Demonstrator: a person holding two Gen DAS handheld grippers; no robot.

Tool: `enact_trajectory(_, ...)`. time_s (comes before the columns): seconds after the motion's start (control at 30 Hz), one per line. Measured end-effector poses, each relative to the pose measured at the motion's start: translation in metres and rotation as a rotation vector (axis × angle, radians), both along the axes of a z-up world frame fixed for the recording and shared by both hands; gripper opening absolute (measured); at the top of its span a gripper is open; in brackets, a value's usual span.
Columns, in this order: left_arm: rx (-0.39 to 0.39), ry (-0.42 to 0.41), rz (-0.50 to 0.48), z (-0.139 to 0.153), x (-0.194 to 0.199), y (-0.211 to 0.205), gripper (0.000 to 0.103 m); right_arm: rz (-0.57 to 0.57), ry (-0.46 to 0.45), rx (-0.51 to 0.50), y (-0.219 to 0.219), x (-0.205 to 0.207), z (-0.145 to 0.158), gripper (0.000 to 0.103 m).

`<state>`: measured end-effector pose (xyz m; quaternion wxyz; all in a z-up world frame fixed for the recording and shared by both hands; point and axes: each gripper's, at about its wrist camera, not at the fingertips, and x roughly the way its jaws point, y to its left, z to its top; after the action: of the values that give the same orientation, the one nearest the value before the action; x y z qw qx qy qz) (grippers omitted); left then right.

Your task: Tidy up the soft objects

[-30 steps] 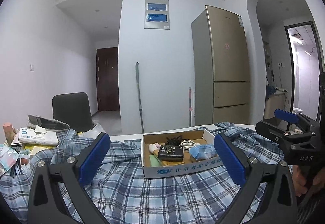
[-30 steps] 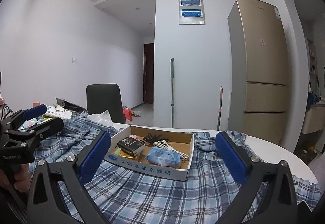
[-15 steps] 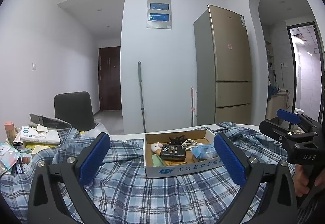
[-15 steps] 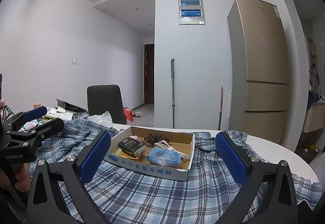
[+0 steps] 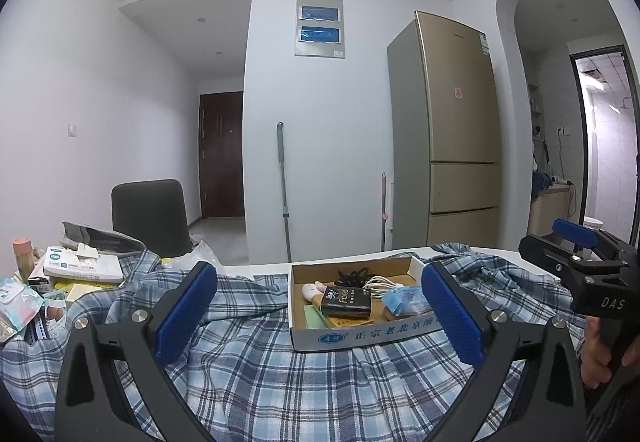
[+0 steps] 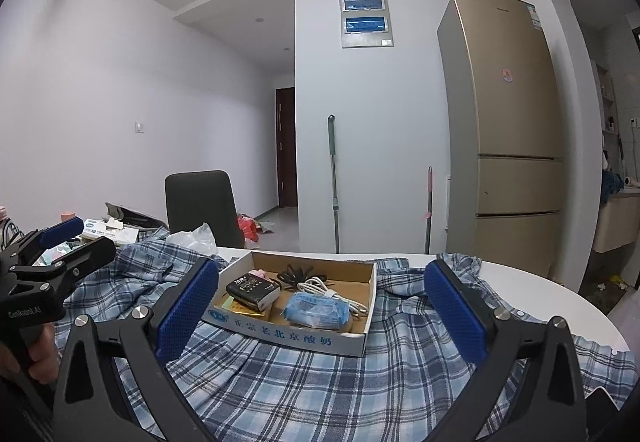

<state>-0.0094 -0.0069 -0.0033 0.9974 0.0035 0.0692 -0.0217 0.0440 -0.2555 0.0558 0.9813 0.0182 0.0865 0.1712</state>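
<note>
A blue and white plaid shirt (image 5: 280, 374) lies spread over the white table, also in the right wrist view (image 6: 320, 382). A shallow cardboard box (image 5: 360, 336) rests on it, also in the right wrist view (image 6: 304, 338), holding a black tissue pack (image 6: 252, 289), a blue packet (image 6: 316, 309), a white cable and black hair ties. My left gripper (image 5: 320, 312) is open and empty above the shirt, in front of the box. My right gripper (image 6: 322, 316) is open and empty, also in front of the box. Each gripper shows at the edge of the other's view.
Clutter of packets, a tissue box (image 5: 82, 269) and papers sits at the table's left end. A dark chair (image 5: 150, 215) stands behind the table. A gold fridge (image 5: 452, 133), a mop (image 5: 283, 185) and a dark door are beyond. Bare white tabletop (image 6: 560, 302) shows at right.
Both views have shifted only slightly; the box sits a touch further right in the left wrist view. Both grippers stay open and nothing on the table has moved.
</note>
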Motion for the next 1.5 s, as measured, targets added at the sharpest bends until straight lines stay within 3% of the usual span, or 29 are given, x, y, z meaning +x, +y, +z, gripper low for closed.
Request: enact_trajectory(1.5,0.015,0.012,-0.009,-0.0037,-0.0005,-0.0058,0.103,0.002,0.003,-0.006,0.0000,0.0014,-0.0005,0.103)
